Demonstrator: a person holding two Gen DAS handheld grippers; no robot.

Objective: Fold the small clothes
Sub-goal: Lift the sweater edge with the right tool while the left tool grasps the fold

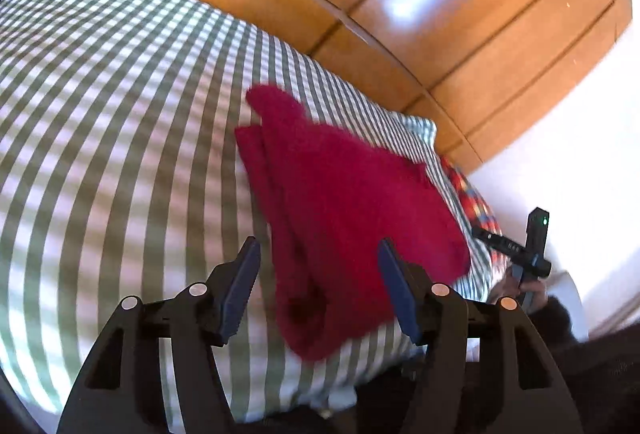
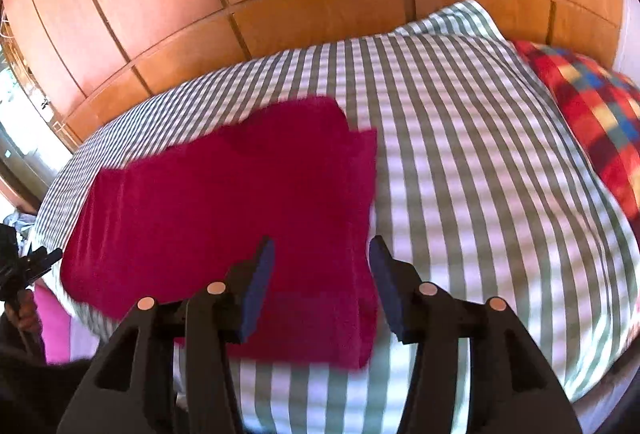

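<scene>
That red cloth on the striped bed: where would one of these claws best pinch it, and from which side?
Probably at the near right corner of the red cloth, coming in low from the bed's near edge. In the right wrist view that corner lies flat on the striped cover with clean edges, just ahead of the open right claw. The open left claw could take the other near corner.

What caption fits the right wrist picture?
Open right gripper hovers over a red garment on the green-striped bed cover.
</scene>
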